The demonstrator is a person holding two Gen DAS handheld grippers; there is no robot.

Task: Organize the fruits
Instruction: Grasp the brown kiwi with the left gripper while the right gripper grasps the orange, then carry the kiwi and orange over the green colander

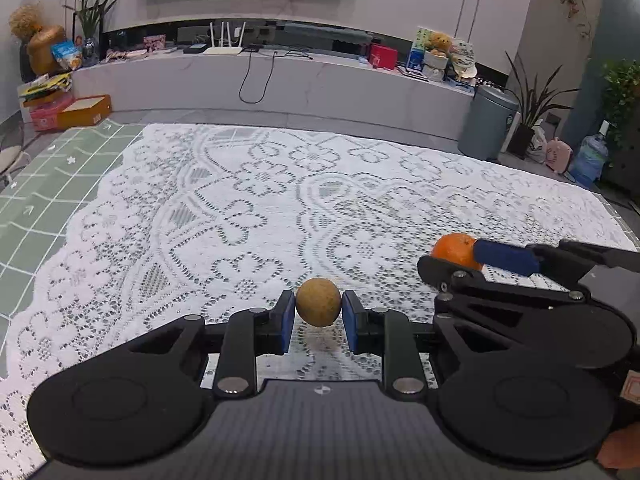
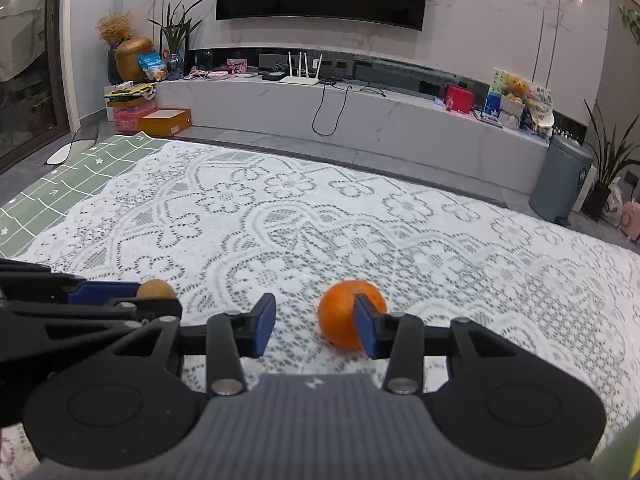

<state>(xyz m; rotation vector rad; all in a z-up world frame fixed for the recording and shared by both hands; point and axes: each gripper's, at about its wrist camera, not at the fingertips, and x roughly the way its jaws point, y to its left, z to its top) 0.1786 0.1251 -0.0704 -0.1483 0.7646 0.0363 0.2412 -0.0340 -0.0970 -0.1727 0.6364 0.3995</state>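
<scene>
In the left wrist view, lower centre, I see my left gripper [image 1: 318, 318] clamped on a small brown round fruit [image 1: 318, 301], held just above the lace cloth [image 1: 280, 200] on the bench. In the right wrist view, my right gripper [image 2: 316, 327] stands parted: the orange [image 2: 347, 312] sits on the cloth right of centre, against the right pad [image 2: 366, 330], clear of the left one.
</scene>
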